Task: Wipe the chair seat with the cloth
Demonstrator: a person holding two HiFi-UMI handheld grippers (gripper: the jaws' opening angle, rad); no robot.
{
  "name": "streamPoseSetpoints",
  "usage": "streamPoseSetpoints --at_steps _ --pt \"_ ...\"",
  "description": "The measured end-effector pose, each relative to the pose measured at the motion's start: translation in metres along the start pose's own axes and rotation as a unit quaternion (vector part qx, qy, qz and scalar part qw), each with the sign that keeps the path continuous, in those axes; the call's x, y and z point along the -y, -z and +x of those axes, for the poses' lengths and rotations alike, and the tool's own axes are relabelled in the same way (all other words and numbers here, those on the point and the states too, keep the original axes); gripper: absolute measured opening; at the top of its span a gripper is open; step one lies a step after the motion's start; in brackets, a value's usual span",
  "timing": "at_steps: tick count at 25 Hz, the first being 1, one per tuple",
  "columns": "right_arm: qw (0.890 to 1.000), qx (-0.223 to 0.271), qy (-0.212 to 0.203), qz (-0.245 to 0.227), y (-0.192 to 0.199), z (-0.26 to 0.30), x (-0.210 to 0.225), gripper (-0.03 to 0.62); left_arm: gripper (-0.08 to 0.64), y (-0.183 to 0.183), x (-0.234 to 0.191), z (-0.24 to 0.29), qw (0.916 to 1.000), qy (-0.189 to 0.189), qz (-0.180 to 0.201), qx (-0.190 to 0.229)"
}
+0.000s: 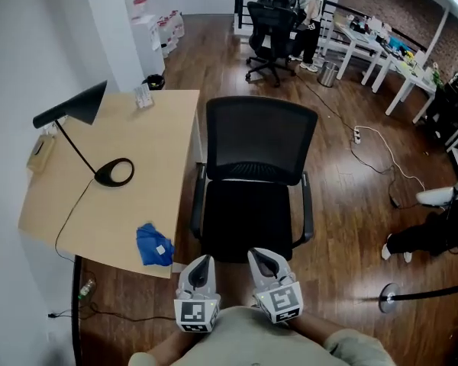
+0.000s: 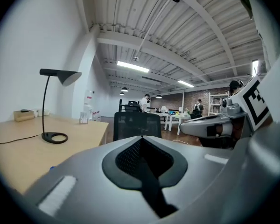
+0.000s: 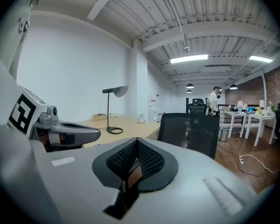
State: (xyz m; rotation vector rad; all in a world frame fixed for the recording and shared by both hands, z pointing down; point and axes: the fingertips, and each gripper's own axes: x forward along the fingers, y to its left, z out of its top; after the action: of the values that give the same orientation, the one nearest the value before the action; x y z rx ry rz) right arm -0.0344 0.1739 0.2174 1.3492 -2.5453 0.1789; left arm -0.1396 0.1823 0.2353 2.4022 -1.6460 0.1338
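While the blue cloth [image 1: 154, 244] is lying crumpled on the bench [image 1: 160, 166], near the corner closest to the person and just left of the chair [image 1: 259, 175], neither pair of tongs is touching it. Cloth is sitting apart from the chair seat [image 1: 248, 221], w/ the bench edge and the left armrest [image 1: 196, 204] coming between them. Seat is showing black and bare. Mesh backrest [image 1: 261, 132] is standing upright behind it. Chair is sitting just beside the bench's right edge.

Left tongs [image 1: 203, 261] are showing at the seat's near edge, clenched, nothing btw the jaws. In the left gripper view the left tongs [image 2: 142, 139] are meeting on a dark seam and pointing toward the backrest. Right tongs [image 1: 261, 256] are hanging just beside them, likewise clenched & empty. In the right gripper view the right tongs [image 3: 136, 142] are closing to a thin slit. Both are being held close in front of the person's torso.

Further out on the bench, a black lamp [image 1: 72, 113] is leaning its shade over the back-left part. Its ring base [image 1: 114, 172] is resting mid-bench, and its cord [image 1: 65, 223] is trailing off the near edge. Small tan box [image 1: 40, 152] is sitting at the left edge by the wall.

On the wood floor [image 1: 351, 197], a white power strip [image 1: 356, 134] w/ cable is lying right of the chair. Second office chair [image 1: 271, 33] and a person [image 1: 313, 10] are standing at the far end by white tables [image 1: 366, 44].
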Motion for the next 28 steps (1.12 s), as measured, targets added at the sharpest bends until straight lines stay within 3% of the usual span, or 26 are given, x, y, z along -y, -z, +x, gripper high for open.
streamPoseSetpoints --at_steps 8,15,22,28 --pt "0.994 -0.023 -0.092 -0.052 -0.024 0.121 -0.102 0.044 0.006 -0.014 -0.149 -0.033 0.9955 -0.092 -0.015 0.017" --pt "0.977 -0.075 -0.181 -0.085 -0.001 0.2 -0.191 0.109 0.006 0.013 -0.258 -0.076 0.9819 -0.188 -0.027 -0.009" --pt "0.945 -0.155 -0.258 -0.13 0.065 0.246 -0.255 0.158 0.006 0.051 -0.306 -0.1 0.9672 -0.247 -0.038 -0.047" --pt "0.934 -0.213 -0.256 -0.126 0.109 0.278 -0.264 0.192 0.006 0.079 -0.322 -0.104 0.9567 -0.276 -0.059 -0.071"
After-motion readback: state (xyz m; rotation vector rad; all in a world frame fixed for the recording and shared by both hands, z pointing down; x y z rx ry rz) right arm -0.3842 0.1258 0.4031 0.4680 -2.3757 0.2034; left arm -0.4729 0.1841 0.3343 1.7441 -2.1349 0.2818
